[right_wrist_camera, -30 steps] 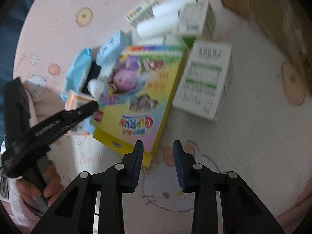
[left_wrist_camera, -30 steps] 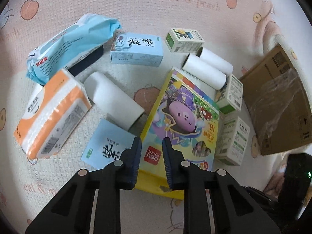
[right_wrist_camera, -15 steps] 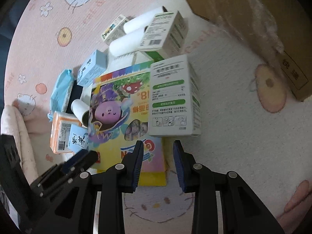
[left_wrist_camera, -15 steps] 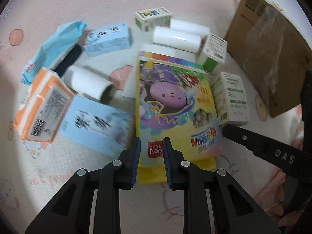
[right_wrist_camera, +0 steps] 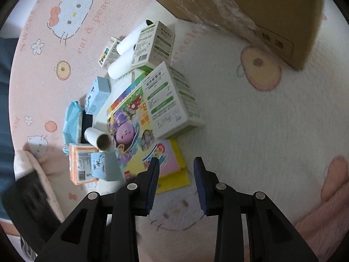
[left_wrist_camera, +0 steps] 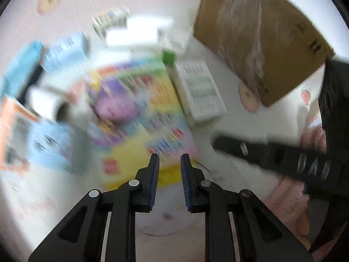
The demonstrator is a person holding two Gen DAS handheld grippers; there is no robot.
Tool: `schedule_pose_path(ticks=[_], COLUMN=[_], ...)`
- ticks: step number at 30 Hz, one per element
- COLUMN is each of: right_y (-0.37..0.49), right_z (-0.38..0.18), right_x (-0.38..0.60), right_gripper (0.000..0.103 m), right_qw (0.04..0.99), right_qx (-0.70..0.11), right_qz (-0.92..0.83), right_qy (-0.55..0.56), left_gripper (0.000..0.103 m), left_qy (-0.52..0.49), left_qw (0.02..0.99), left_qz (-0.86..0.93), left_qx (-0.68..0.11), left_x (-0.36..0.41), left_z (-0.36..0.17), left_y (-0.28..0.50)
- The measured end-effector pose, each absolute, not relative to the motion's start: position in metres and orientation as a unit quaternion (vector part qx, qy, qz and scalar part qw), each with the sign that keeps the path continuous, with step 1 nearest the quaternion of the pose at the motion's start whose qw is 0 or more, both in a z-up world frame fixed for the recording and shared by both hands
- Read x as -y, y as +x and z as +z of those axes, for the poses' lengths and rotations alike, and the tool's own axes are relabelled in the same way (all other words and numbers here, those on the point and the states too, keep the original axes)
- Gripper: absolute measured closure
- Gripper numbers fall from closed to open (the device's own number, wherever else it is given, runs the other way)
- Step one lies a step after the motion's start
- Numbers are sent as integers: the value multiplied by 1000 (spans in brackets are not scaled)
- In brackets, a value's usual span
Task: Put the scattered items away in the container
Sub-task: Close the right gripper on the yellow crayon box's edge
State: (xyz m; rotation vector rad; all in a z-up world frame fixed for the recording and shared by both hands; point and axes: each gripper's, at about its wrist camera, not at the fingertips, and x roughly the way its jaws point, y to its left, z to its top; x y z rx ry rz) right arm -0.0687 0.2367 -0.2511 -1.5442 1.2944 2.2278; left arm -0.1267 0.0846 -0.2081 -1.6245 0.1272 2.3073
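Left gripper (left_wrist_camera: 169,170): narrow gap between the pads, nothing in it, hovering over the near yellow edge of the crayon box (left_wrist_camera: 139,118). View is motion-blurred. Right gripper (right_wrist_camera: 176,174): also a narrow gap, empty, over the mat (right_wrist_camera: 250,131) just off the crayon box (right_wrist_camera: 139,135) corner. Cardboard box (right_wrist_camera: 250,6) sits beyond the pile, apart from it.

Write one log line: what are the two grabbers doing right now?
left gripper: open, empty, over colourful picture box | right gripper: open, empty, at box's yellow edge | cardboard box: nothing put in yet
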Motion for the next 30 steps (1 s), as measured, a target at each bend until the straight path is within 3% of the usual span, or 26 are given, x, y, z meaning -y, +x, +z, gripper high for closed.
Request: schedule_pose_path(ticks=[7,9,11,16,19,21,30], right_y=[-60,-61,-66,-80,-94,-100,-121], right_z=[-254,-257,-262,-273,-277,-281,-272], right_x=[-215,-209,-202,-191,-183,-177,-182], right_gripper=[74,74,74,74,74,74,72], right_qw=[60,55,47,48,57,64,78], right_qx=[-435,-437,-429,-400,-349,-321,-277], right_qz=[718,711,705,702,712,713,738], right_qy=[-540,-549,-563,-587,-606,-620,-610], left_gripper=[69,45,37,37,38,61,64], left_qy=[-553,-550,-548,-556,-588,-603,-600], left_qw=[136,140,160,178,188,192,207], left_qz=[822,823,820,808,784,773,772], left_qx=[-35,-32,-29,-75,-64,-56,-37], left_x=[-47,-42,-40,-51,-50,-48,-25], left_z=[-195,-196,-196,-206,-226,-236,-240], left_y=[-177,-198,-224,-281,-304,-307,-291])
